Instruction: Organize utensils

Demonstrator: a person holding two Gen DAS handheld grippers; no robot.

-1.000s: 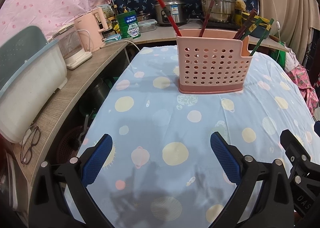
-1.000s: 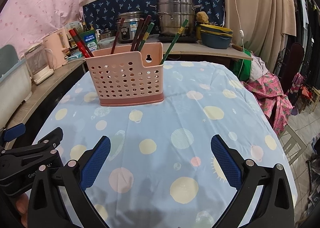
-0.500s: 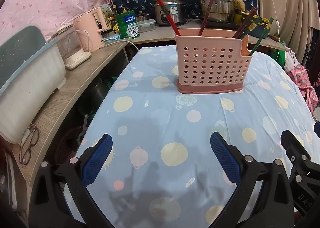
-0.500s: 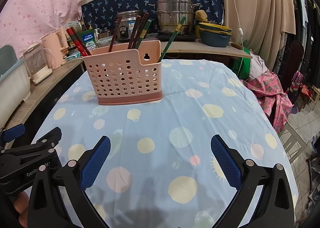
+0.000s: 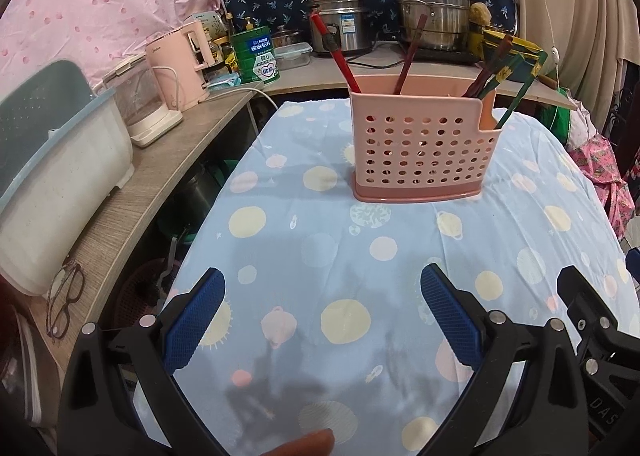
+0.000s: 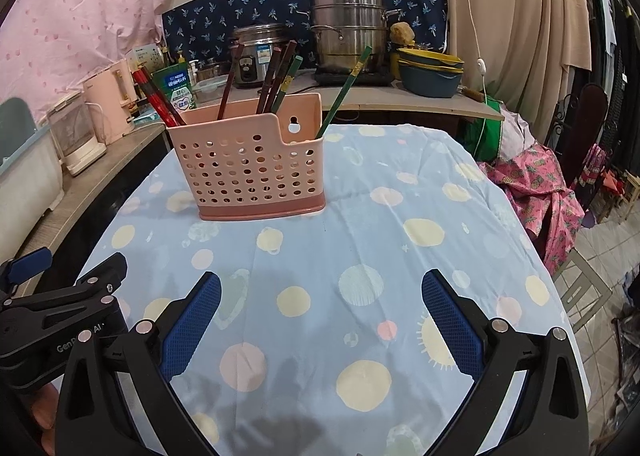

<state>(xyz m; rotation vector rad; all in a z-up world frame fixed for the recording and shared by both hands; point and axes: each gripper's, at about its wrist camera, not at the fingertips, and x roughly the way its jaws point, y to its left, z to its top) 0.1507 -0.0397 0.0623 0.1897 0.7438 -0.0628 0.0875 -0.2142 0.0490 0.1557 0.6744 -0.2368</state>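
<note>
A pink perforated utensil holder (image 5: 424, 148) stands upright on the blue spotted tablecloth (image 5: 360, 256); it also shows in the right wrist view (image 6: 252, 168). It holds red chopsticks (image 5: 334, 52) at its left, brown chopsticks (image 6: 276, 76) in the middle and green chopsticks (image 6: 346, 86) at its right. My left gripper (image 5: 322, 304) is open and empty, well short of the holder. My right gripper (image 6: 320, 308) is open and empty, also well short of it. Each gripper shows at the edge of the other's view.
A wooden counter (image 5: 132, 192) runs along the left with a white bin (image 5: 52, 176), kettles (image 5: 176, 64) and glasses (image 5: 64, 304). Steel pots (image 6: 348, 36) and bowls (image 6: 430, 70) stand on the shelf behind. Pink cloth (image 6: 536, 192) hangs off the table's right edge.
Both views have shifted slightly; the holder sits a little lower and nearer in each. Both grippers stay open and empty.
</note>
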